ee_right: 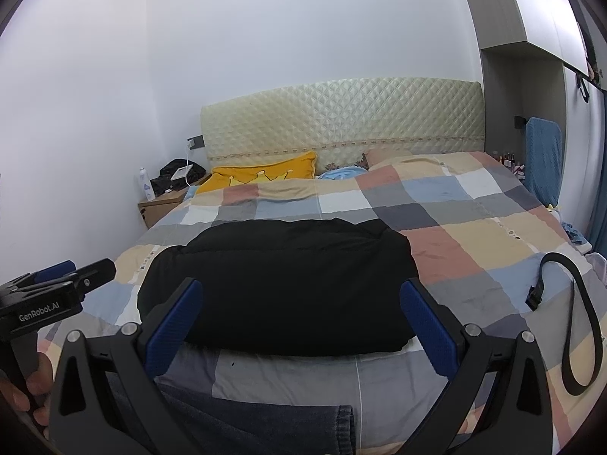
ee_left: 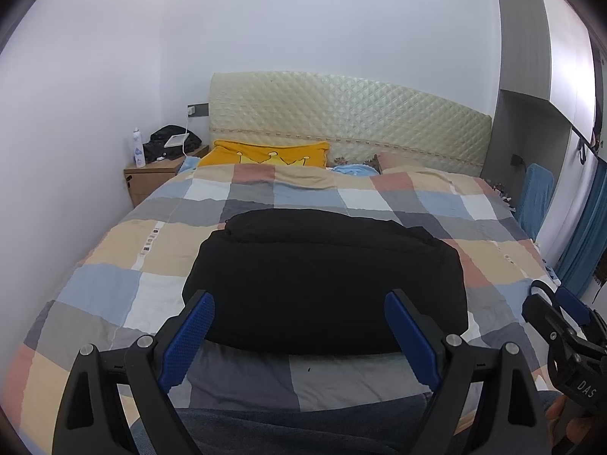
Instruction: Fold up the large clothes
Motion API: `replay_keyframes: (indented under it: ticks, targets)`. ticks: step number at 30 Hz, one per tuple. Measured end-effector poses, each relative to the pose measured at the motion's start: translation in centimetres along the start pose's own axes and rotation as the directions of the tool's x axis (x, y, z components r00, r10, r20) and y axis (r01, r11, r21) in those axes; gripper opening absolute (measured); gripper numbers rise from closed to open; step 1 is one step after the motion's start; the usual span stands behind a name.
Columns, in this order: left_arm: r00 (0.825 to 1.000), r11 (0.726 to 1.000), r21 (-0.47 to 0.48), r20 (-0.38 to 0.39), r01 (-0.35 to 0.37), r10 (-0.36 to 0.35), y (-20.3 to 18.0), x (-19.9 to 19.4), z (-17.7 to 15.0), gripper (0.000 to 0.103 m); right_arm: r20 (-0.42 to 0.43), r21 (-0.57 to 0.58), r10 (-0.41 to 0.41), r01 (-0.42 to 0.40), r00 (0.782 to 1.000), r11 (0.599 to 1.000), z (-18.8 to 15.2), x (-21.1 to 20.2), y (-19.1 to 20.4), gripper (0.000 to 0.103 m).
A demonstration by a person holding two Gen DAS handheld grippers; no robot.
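1. Left gripper point(ee_left: 299, 326) held level above the near edge of the bed, pointing toward the headboard point(ee_left: 341, 113); blue-padded fingers point(ee_left: 189, 337) spread wide, nothing between them.
2. Right gripper point(ee_right: 299, 322) same pose, side by side with the left; blue fingers point(ee_right: 428, 326) spread wide, holding nothing.
3. Black garment point(ee_left: 322, 280), folded into a thick rectangular bundle, lies on the checked bedspread point(ee_left: 114, 265) straight ahead of both tools, just beyond the fingertips, not touching them.
4. In the right wrist view the left tool's body sits at far left; white print on it reads "GenRobot.AI". A hand point(ee_right: 22, 383) grips its handle underneath.
5. In the left wrist view the right tool's body shows at far right; letters "DAS" readable on it, rest cut off.
6. Black belt point(ee_right: 580, 322) looped on the bedspread to the right of the right gripper, well apart from the garment.
7. Blue denim point(ee_right: 246, 417) under both tools at the near bed edge.
8. Beyond the garment: yellow pillow point(ee_left: 265, 153) with crown design against the headboard; nightstand point(ee_left: 151, 178) ahead-left with a white spray bottle point(ee_left: 138, 148), label too small to read.
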State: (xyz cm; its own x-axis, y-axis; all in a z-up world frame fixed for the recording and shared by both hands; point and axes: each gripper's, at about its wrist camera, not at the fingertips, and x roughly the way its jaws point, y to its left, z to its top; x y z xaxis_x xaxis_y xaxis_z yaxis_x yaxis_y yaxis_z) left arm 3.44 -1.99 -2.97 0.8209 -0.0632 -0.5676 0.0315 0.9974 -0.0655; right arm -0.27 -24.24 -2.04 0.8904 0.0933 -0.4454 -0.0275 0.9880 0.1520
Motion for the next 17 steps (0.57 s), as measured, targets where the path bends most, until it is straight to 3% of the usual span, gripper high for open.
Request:
replay_keyframes:
  ticks: [17]
  targets:
    - [0.999, 1.0, 0.015, 0.021, 0.025, -0.026, -0.2, -1.3, 0.1, 0.091, 0.012, 0.001, -0.003, 0.003, 1.0, 1.0, -0.1, -0.7, 0.2, 0.103]
